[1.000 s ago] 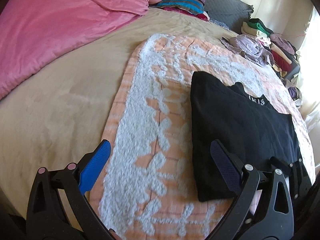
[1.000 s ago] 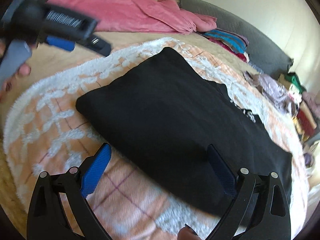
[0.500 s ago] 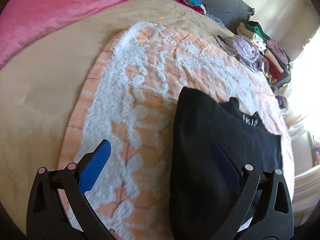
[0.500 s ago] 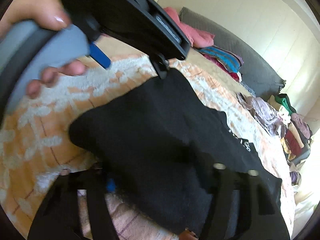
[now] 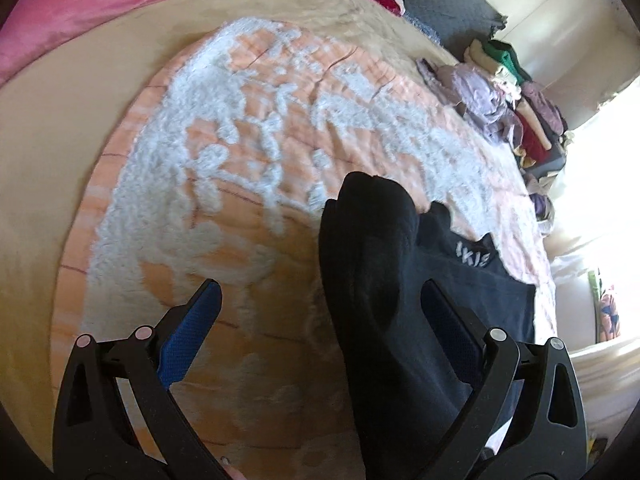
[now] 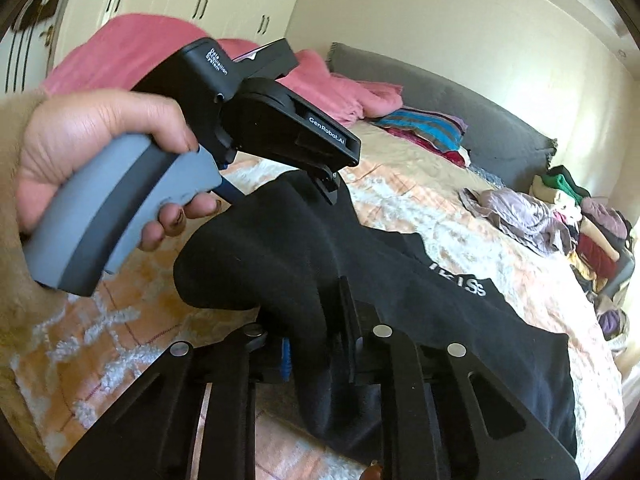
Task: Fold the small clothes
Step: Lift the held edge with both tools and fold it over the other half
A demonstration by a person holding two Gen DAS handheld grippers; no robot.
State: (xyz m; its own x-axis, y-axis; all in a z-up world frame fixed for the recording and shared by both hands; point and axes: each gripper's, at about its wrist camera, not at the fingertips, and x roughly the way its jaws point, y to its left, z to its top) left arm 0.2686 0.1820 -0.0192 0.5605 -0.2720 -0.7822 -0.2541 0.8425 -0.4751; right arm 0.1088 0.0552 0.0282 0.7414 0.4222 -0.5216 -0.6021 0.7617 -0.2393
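Home bedroom. Large bed point(image 5: 80, 128) with tan sheet, peach-and-white fluffy blanket point(image 5: 248, 128) spread on top, pink duvet point(image 6: 132, 48) bunched at the far side. Grey padded headboard point(image 6: 440, 96). White wardrobe doors point(image 6: 192, 4) with dark handles along the wall. Piles of folded and loose clothes point(image 6: 576, 216) stacked at the bed's edge, striped folded items point(image 6: 424, 128) by the headboard.

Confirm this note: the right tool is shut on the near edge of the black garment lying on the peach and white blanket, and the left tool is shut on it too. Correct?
Not quite. The left tool is open: the left wrist view shows its fingers spread wide, with the black garment bunched between them but not pinched. The right tool is indeed shut on the garment's near edge, over the peach and white blanket.
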